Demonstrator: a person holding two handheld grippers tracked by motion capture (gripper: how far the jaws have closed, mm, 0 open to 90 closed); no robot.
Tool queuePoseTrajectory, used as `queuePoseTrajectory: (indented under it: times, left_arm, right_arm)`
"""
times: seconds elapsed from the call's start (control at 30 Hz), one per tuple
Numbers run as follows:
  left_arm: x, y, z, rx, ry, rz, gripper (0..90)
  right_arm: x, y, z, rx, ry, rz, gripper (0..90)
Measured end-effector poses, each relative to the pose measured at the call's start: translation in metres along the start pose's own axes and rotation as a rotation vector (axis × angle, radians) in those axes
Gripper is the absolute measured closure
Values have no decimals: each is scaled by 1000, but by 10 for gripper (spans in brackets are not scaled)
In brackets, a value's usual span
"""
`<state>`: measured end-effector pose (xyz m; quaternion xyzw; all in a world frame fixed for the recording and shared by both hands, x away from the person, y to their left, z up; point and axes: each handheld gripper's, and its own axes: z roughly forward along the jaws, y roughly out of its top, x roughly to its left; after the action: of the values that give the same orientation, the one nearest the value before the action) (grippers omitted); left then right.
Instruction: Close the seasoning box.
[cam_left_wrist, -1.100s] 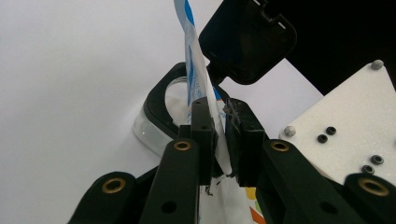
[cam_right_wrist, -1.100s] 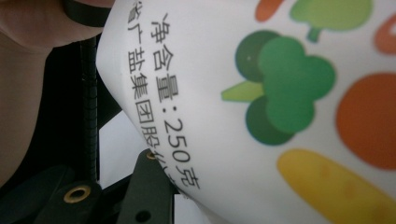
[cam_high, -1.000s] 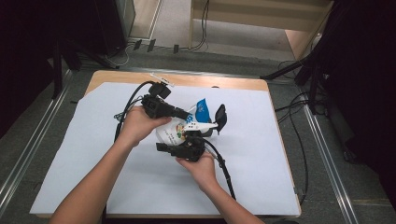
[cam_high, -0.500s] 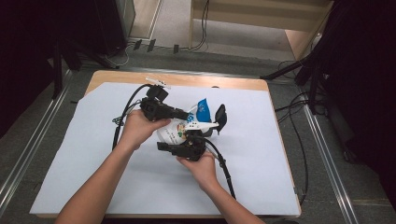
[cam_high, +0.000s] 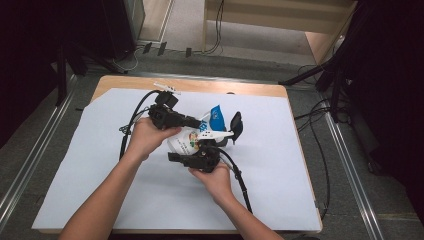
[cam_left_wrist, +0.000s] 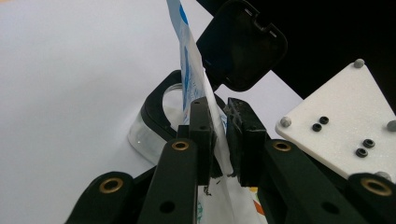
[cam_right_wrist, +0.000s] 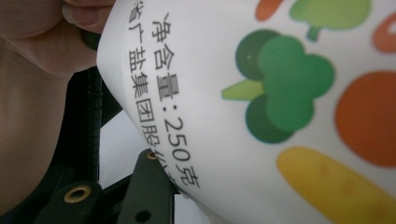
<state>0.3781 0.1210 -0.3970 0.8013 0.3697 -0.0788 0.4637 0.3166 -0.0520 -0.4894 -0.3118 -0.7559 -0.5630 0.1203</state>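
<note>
- A white plastic pouch printed with vegetables and a blue top edge (cam_high: 192, 137) sits at the centre of the high view, lifted above the white sheet covering the wooden table (cam_high: 280, 190), between the two hand-held tools.
- Left gripper (cam_high: 197, 122), upper centre of the high view: its black jaws are pressed together on the pouch's upper edge. In the left gripper view the thin blue-and-white film (cam_left_wrist: 196, 88) runs up from between the two pads, which pinch it at mid-frame.
- Right gripper (cam_high: 207, 150), lower centre of the high view: it lies against the pouch's lower part. In the right gripper view the printed pouch face (cam_right_wrist: 261, 107), with green, orange and yellow vegetables and black lettering, is pressed close to the lens; one black jaw shows at the bottom left, touching the pouch edge. Whether these jaws pinch the pouch cannot be told.
- A clear round container with a black rim (cam_left_wrist: 159, 116) stands on the sheet just behind the left gripper's jaws, its hinged black lid (cam_left_wrist: 240, 44) raised at the upper centre of that view; in the high view the lid (cam_high: 235, 125) is just right of the pouch.
- The right gripper's white three-cornered plate (cam_left_wrist: 343, 119) appears at the right of the left gripper view.
</note>
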Motion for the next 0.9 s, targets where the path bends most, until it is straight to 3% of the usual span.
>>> queuePoseTrajectory:
  times: [0.73, 0.9]
  left_arm:
    - [0, 4, 1, 23, 19, -15, 884]
    - [-4, 9, 1, 41, 44, -3, 885]
  right_arm:
    - [0, 2, 1, -17, 2, 20, 696]
    - [0, 3, 1, -21, 4, 24, 697]
